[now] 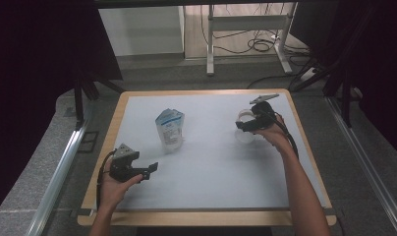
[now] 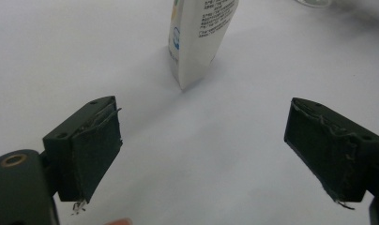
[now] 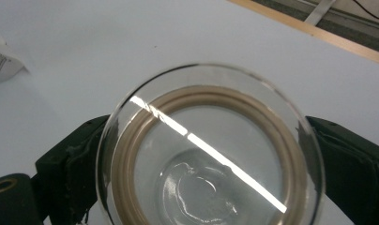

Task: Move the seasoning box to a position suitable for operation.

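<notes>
1. Glass jar (image 3: 211, 154) sits between your right gripper (image 3: 211, 187)'s jaws, apparently gripped, at the table's right side.
2. Your left gripper (image 2: 201, 150) gapes wide, empty, facing the standing pouch (image 2: 197, 37).
3. Pouch work looks not yet begun.

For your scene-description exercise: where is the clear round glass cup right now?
In the high view the clear round glass cup sits on the table's right side, between the right gripper's jaws, right of the blue-and-white carton.

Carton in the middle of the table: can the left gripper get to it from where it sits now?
Probably yes. The left gripper is open and aimed at the carton, with bare white table between them. The right gripper is off to the side at the glass, clear of that path.
</notes>
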`<state>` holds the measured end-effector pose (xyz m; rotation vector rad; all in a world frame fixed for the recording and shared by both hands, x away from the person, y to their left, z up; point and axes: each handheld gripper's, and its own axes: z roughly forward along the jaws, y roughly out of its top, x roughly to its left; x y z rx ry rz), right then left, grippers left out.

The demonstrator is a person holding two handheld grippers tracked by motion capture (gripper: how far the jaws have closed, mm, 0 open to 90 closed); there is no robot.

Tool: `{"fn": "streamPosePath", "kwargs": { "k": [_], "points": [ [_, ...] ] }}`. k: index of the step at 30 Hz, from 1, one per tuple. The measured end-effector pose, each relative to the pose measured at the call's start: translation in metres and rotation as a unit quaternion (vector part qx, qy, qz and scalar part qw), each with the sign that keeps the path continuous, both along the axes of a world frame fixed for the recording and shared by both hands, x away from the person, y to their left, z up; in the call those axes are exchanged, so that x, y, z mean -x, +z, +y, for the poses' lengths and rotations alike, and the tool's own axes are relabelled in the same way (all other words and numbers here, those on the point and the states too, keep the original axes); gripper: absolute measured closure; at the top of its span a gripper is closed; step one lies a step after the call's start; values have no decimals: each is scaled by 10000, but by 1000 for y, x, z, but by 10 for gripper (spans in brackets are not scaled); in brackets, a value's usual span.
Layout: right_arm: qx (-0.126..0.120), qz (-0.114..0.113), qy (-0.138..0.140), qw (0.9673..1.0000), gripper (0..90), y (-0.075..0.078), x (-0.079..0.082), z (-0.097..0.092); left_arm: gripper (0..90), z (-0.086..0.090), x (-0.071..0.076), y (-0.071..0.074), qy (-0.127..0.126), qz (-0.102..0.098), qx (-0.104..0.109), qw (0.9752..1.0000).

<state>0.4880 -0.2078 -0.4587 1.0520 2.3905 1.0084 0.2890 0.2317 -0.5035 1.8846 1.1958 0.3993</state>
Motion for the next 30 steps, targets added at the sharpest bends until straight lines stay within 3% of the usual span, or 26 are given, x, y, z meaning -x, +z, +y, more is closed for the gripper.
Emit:
{"fn": "streamPosePath", "kwargs": {
  "k": [6, 22, 30],
  "points": [
    [274, 69, 44, 9996, 76, -12, -1, 2, 111, -1, 0, -2, 14, 8, -30, 10000],
    [237, 53, 224, 9995, 115, -9, 1, -1, 110, -4, -2, -5, -2, 37, -83, 10000],
    [125, -86, 255, 9996, 115, 4, 17, -6, 111, -4, -2, -6, -9, 59, -103, 9999]
  ]
}}
